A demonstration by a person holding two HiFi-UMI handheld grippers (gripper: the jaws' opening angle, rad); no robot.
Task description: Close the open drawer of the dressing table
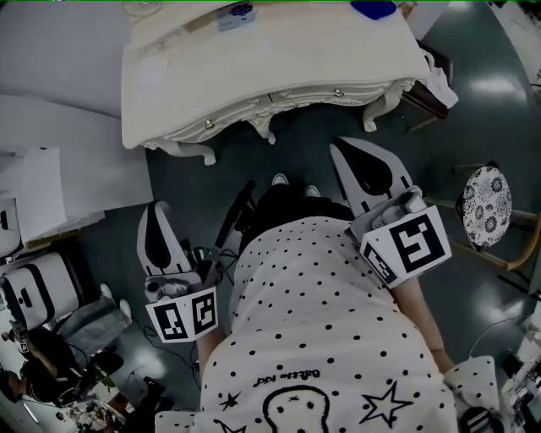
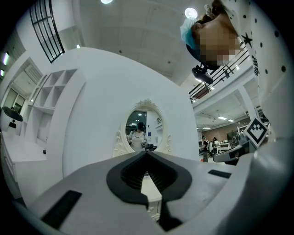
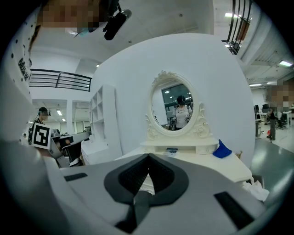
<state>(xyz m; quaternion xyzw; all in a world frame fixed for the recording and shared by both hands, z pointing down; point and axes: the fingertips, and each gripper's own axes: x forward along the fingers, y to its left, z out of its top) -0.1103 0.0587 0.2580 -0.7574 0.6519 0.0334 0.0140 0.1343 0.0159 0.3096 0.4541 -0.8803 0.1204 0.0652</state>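
Floor [image 1: 296, 161]: dark, glossy | dressing table [image 1: 254, 68]: cream, carved front, curved legs | mirror [image 3: 177, 106]: oval, ornate frame | left gripper [image 2: 147, 153]: jaws together, empty | right gripper [image 3: 148, 157]: jaws together, empty

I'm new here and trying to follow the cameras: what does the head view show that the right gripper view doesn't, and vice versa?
Only the head view: the patterned stool, the person's shoes and the knobs on the dressing table front. Only the right gripper view: the oval mirror and white shelves. Both: the table's top, the blue object on it, the left gripper and the right gripper, fingers together.
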